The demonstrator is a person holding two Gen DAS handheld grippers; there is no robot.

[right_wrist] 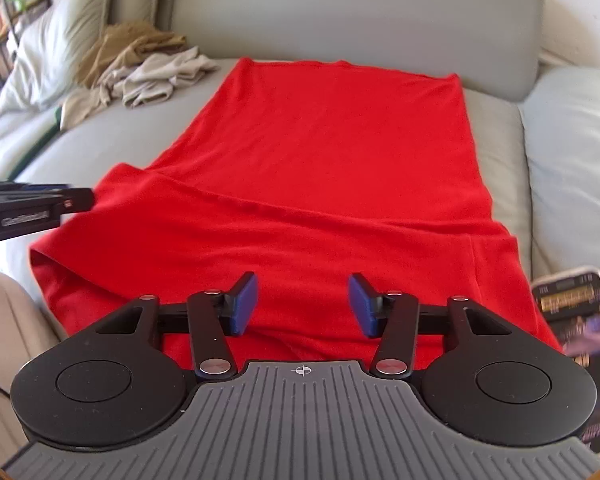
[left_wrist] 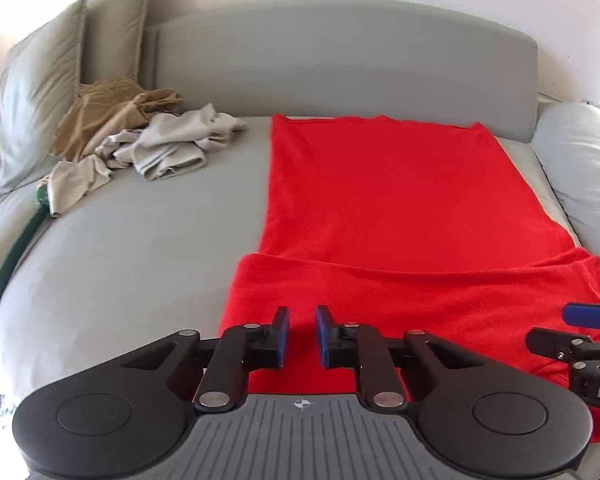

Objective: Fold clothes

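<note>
The red garment (right_wrist: pixel 320 168) lies flat on the sofa (left_wrist: pixel 140 260) ahead of both grippers. The left gripper (left_wrist: pixel 302 334), jaws narrowly apart, and the right gripper (right_wrist: pixel 303 304), spread, grip nothing; closing unevenly could skew the fold.

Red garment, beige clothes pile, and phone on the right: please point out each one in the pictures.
red garment (right_wrist: pixel 320 140): right wrist view, on its flat middle part.
beige clothes pile (left_wrist: pixel 168 144): left wrist view, on the light grey-beige piece in front.
phone (right_wrist: pixel 576 320): right wrist view, on its lit screen.
</note>
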